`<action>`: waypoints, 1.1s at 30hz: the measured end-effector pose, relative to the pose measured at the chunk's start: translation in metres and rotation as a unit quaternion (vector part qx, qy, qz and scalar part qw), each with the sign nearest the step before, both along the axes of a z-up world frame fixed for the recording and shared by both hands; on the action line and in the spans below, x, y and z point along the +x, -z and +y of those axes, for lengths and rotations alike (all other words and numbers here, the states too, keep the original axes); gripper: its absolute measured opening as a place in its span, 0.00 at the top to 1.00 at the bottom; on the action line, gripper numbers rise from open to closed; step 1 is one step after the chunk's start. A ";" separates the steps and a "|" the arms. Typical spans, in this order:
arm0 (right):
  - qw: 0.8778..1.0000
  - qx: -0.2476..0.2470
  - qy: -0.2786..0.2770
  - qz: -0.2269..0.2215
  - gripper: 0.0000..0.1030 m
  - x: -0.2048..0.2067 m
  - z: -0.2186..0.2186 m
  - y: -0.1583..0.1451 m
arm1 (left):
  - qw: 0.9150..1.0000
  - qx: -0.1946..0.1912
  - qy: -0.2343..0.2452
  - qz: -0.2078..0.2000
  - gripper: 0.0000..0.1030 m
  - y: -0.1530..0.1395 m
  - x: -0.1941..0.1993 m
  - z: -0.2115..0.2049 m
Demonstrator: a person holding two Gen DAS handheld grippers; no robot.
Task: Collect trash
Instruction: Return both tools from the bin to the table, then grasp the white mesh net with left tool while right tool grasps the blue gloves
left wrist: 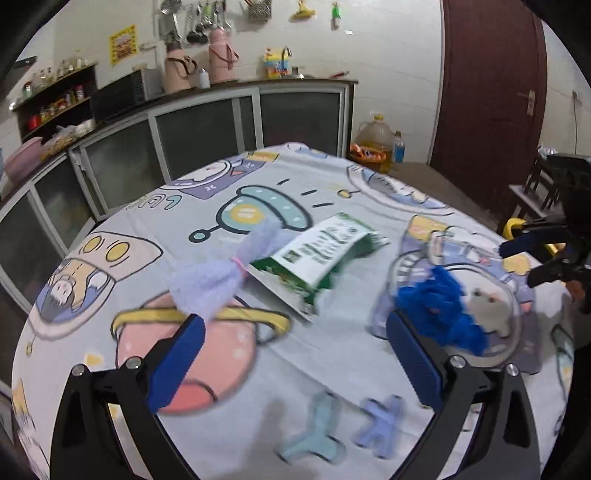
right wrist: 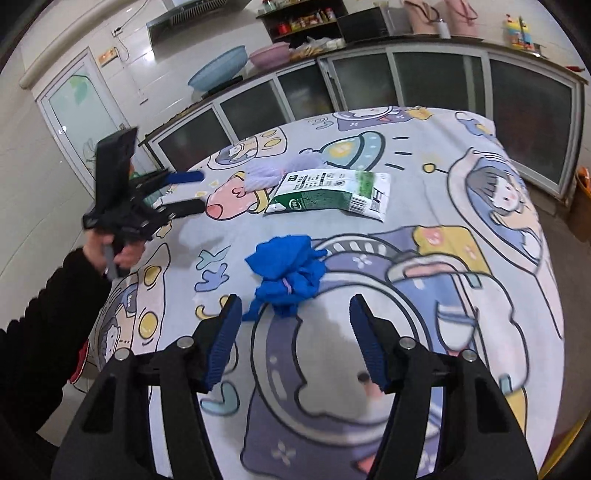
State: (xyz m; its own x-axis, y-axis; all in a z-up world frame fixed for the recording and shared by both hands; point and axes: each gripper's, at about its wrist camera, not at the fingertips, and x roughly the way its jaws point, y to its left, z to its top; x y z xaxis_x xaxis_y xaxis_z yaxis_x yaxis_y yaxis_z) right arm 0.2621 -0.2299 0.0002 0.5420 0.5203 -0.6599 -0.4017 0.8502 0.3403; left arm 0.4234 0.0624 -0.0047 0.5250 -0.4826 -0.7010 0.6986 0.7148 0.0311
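Both grippers empty over the cartoon tablecloth
Left gripper and right gripper jaws wide; blue bundle just ahead of right, milk carton and lilac bundle beyond

so we're in a kitchen with white tiled walls and a dark red door off to one side. a long counter runs along the wall, frosted sliding cabinet doors under it. on top we can see a microwave, two pink thermoses and a dark shelf of jars. utensils hang on the wall. the table wears a cartoon space-print cloth. a big oil jug sits on the floor by the door.
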 end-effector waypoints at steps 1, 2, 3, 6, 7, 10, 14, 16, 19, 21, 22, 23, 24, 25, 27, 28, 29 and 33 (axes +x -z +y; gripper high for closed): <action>1.000 -0.002 -0.001 0.001 0.43 0.003 0.002 0.000 | 1.000 0.007 0.000 0.004 0.08 0.003 0.012 -0.001; 1.000 -0.006 -0.004 0.001 0.45 0.007 0.006 0.000 | 1.000 0.014 0.004 0.010 0.08 0.005 0.024 -0.002; 1.000 -0.012 -0.006 -0.001 0.46 0.011 0.009 0.000 | 1.000 0.020 0.010 0.016 0.08 0.008 0.033 -0.003; 1.000 -0.029 -0.013 -0.001 0.47 0.021 0.019 0.002 | 0.997 0.042 0.042 0.039 0.08 0.017 0.058 -0.006; 0.999 -0.031 -0.015 0.003 0.47 0.027 0.022 0.003 | 0.997 0.050 0.049 0.042 0.08 0.020 0.063 -0.005; 0.999 -0.025 -0.031 0.024 0.48 0.042 0.030 0.008 | 0.994 0.060 0.070 0.056 0.08 0.025 0.076 -0.004; 0.998 -0.030 -0.046 0.031 0.49 0.055 0.041 0.010 | 0.992 0.067 0.089 0.061 0.08 0.028 0.090 -0.003; 0.997 -0.035 -0.054 0.033 0.49 0.059 0.047 0.010 | 0.991 0.063 0.094 0.075 0.08 0.033 0.100 -0.003; 0.997 -0.040 -0.056 0.039 0.49 0.066 0.051 0.015 | 0.990 0.068 0.088 0.081 0.08 0.041 0.111 -0.006; 0.997 -0.038 -0.057 0.042 0.51 0.070 0.052 0.017 | 0.990 0.068 0.087 0.089 0.08 0.048 0.118 -0.009; 0.997 -0.039 -0.059 0.044 0.51 0.071 0.053 0.018 | 0.990 0.069 0.086 0.091 0.08 0.050 0.121 -0.011; 0.996 -0.039 -0.059 0.045 0.52 0.073 0.054 0.019 | 0.990 0.071 0.081 0.086 0.08 0.053 0.124 -0.013; 0.996 -0.038 -0.060 0.047 0.55 0.073 0.055 0.019 | 0.991 0.071 0.078 0.084 0.08 0.055 0.126 -0.013; 0.996 -0.039 -0.063 0.049 0.57 0.073 0.056 0.021 | 0.991 0.068 0.075 0.087 0.08 0.057 0.131 -0.013; 0.996 -0.047 -0.065 0.045 0.62 0.071 0.058 0.021 | 0.991 0.059 0.065 0.097 0.08 0.060 0.140 -0.013; 0.996 -0.047 -0.065 0.046 0.64 0.070 0.058 0.022 | 0.992 0.055 0.059 0.097 0.08 0.061 0.145 -0.013; 0.996 -0.046 -0.065 0.048 0.70 0.070 0.058 0.022 | 0.992 0.053 0.055 0.098 0.08 0.062 0.149 -0.014; 0.996 -0.046 -0.064 0.040 0.93 0.068 0.056 0.018 | 0.994 0.030 0.018 0.101 0.65 0.059 0.164 -0.007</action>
